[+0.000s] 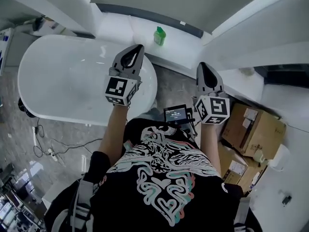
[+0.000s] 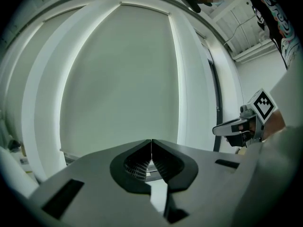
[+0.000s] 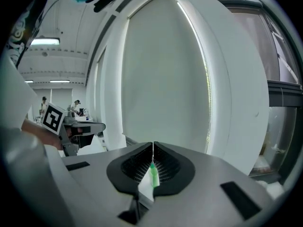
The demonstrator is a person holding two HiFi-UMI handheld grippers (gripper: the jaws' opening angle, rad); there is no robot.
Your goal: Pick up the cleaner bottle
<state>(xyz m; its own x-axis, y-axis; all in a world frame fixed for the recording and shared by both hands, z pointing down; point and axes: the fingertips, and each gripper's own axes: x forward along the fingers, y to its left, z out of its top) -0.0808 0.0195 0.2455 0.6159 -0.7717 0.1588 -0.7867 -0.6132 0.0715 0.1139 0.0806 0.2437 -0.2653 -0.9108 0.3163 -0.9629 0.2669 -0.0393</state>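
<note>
The green cleaner bottle [image 1: 160, 35] stands upright on the white ledge [image 1: 183, 45] behind the bathtub. My left gripper [image 1: 139, 47] is shut and empty, held over the tub's right end, short of the bottle and slightly left of it. My right gripper [image 1: 203, 65] is also shut and empty, lower right of the bottle, above the floor by the ledge. In the right gripper view the shut gripper [image 3: 153, 145] shows a sliver of the green bottle [image 3: 154, 175] through the gap below its tips. The left gripper view shows its shut gripper [image 2: 151, 142] against a pale window blind [image 2: 123, 79].
The white bathtub [image 1: 58, 76] fills the left side. Cardboard boxes [image 1: 253, 127] are stacked at the right by the wall. Cables [image 1: 46, 146] lie on the grey floor at the left. White window frames rise behind the ledge.
</note>
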